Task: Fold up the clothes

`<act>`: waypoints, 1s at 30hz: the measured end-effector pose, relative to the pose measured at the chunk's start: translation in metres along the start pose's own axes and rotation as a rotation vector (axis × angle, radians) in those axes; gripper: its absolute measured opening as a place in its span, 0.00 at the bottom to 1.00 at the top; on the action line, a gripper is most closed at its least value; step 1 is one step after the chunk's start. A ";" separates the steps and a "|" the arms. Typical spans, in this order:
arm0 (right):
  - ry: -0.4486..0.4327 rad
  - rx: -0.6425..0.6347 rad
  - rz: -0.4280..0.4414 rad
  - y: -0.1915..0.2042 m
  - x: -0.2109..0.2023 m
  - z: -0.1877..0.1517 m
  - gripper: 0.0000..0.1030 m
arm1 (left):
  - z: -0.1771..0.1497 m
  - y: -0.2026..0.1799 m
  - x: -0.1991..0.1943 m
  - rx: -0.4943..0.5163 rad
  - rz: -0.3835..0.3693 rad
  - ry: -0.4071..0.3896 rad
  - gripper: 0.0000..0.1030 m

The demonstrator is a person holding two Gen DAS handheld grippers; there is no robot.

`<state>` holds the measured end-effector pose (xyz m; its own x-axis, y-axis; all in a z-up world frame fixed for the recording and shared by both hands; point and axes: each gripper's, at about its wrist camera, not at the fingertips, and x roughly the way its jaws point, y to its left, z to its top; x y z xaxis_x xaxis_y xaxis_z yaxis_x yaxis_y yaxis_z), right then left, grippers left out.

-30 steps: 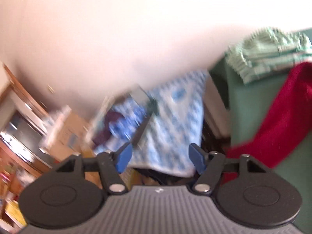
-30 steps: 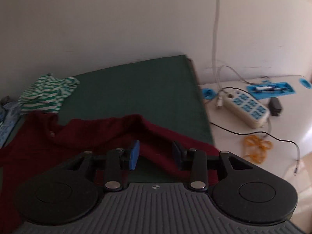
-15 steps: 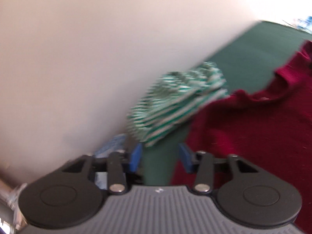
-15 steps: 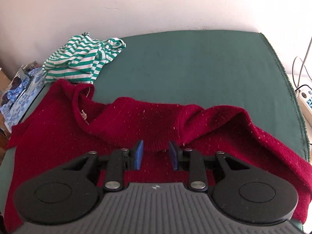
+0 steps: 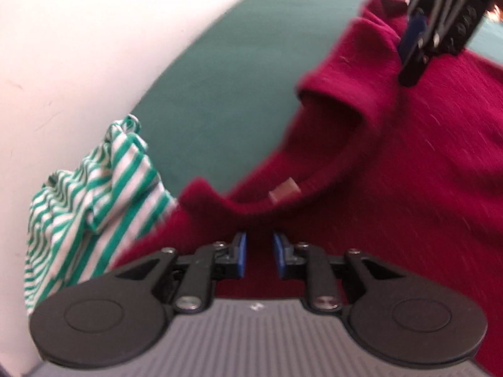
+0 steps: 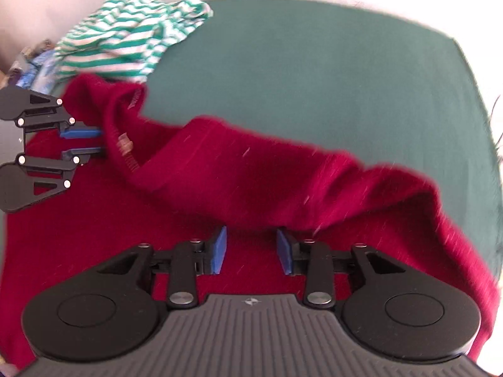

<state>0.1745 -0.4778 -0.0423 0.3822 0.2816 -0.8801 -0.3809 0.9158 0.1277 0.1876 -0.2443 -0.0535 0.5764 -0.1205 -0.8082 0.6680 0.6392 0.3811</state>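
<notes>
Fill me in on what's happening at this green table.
A person with a handheld gripper in each hand is starting to fold a dark red knitted sweater that lies rumpled on the green-covered table. The left gripper sits just below the sweater's neckline; its fingers have been closing, but nothing is visibly pinched yet. The right gripper hovers open over a bunched fold further along the sweater. A crumpled green-and-white striped garment waits at the table's far corner.

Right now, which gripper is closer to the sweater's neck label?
Left. The left gripper sits just beside the label at the collar; the right gripper hovers over the sweater's body, farther away.
</notes>
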 end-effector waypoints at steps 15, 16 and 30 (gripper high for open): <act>-0.303 0.179 0.057 -0.037 -0.010 0.001 0.54 | -0.004 0.063 -0.013 -0.443 0.060 -0.110 0.45; -0.282 0.186 0.008 -0.038 -0.002 0.002 0.48 | -0.001 0.059 0.002 -0.436 0.087 -0.048 0.39; -0.219 0.269 -0.072 -0.049 -0.034 -0.044 0.36 | -0.049 0.025 -0.042 -0.280 0.249 0.038 0.44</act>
<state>0.1431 -0.5443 -0.0389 0.5824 0.2412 -0.7763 -0.1215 0.9701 0.2102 0.1566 -0.1859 -0.0320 0.6836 0.0896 -0.7244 0.3520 0.8290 0.4347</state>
